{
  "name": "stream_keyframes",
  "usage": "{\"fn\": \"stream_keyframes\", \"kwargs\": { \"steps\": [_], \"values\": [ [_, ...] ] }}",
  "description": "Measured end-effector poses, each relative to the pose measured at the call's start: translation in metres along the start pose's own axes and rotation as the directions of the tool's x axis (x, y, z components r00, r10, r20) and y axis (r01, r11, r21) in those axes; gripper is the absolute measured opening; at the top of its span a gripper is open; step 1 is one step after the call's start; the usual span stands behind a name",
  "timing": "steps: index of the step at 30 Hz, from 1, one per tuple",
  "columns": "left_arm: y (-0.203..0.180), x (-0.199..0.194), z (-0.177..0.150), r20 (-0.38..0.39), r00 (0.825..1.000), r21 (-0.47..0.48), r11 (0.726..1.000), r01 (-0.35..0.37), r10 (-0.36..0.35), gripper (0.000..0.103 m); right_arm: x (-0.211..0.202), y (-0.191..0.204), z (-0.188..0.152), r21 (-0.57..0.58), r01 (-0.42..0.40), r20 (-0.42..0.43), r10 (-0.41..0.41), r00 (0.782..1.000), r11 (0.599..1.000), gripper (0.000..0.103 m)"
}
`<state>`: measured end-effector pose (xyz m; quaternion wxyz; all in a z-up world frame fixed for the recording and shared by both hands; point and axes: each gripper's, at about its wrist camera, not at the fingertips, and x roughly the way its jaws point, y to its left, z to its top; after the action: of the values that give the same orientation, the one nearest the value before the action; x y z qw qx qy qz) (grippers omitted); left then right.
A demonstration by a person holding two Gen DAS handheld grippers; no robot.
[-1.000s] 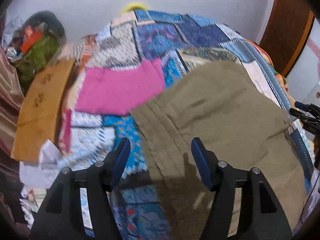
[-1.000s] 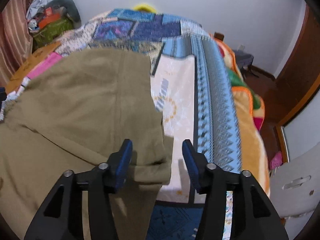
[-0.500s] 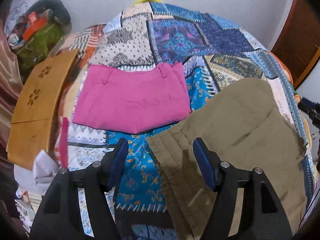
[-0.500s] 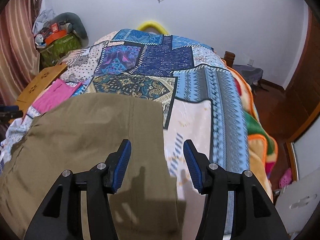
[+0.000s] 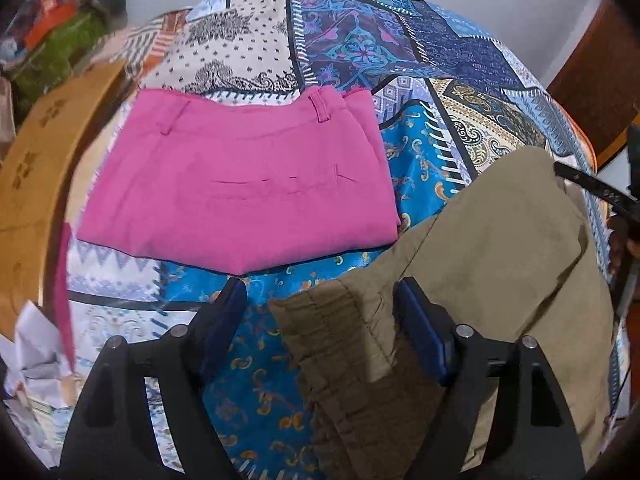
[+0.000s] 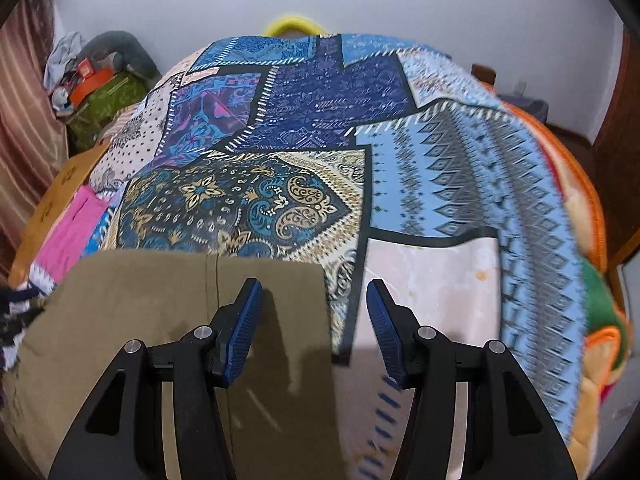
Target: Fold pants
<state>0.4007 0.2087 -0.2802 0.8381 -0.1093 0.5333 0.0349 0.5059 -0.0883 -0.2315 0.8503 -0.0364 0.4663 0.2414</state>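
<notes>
Olive-khaki pants [image 5: 500, 264] lie folded flat on the patchwork bedspread [image 5: 360, 48]. Their gathered waistband [image 5: 340, 340] sits between the fingers of my left gripper [image 5: 320, 312], which is open and holds nothing. In the right wrist view the pants [image 6: 168, 304] fill the lower left, their straight edge running across and their right corner between the fingers. My right gripper [image 6: 314, 308] is open and empty over that corner. The right gripper's arm shows at the right edge of the left wrist view [image 5: 592, 186].
Folded pink pants [image 5: 248, 184] lie on the bedspread beyond the left gripper. A wooden board [image 5: 36, 168] lines the bed's left side, with a pile of bags [image 6: 100, 84] at the far left. An orange blanket [image 6: 588, 208] hangs at the bed's right edge.
Both grippers have pulled back toward me and away from the khaki pants, which now lie lower in both views. More of the bedspread and the pink pants show.
</notes>
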Motion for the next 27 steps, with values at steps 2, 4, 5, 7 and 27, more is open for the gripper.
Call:
{"fn": "stream_keyframes", "kwargs": {
  "steps": [2,4,5,7,27],
  "values": [
    [0.001,0.004,0.001,-0.009,1.0,-0.013,1.0,0.022,-0.022,0.078,0.008,0.002,0.002,0.0,-0.011,-0.016,0.011,1.0,1.0,0.05],
    [0.003,0.006,0.0,-0.014,0.999,-0.017,0.999,0.042,-0.043,0.074,0.013,0.006,0.001,-0.019,0.004,-0.006,-0.004,1.0,1.0,0.048],
    [0.003,0.007,0.0,-0.015,0.998,-0.018,0.998,0.055,-0.055,0.071,0.012,0.009,0.0,-0.029,0.006,0.004,-0.006,1.0,1.0,0.041],
    [0.002,0.006,0.001,-0.015,0.997,-0.022,0.997,0.077,-0.077,0.062,0.014,0.011,0.002,-0.034,-0.001,0.0,0.001,1.0,0.999,0.022],
    [-0.036,-0.108,0.025,0.282,0.948,0.093,0.979,-0.179,0.147,0.05,-0.082,0.037,0.036,-0.121,0.197,0.247,-0.163,0.955,0.973,0.002]
  ]
}}
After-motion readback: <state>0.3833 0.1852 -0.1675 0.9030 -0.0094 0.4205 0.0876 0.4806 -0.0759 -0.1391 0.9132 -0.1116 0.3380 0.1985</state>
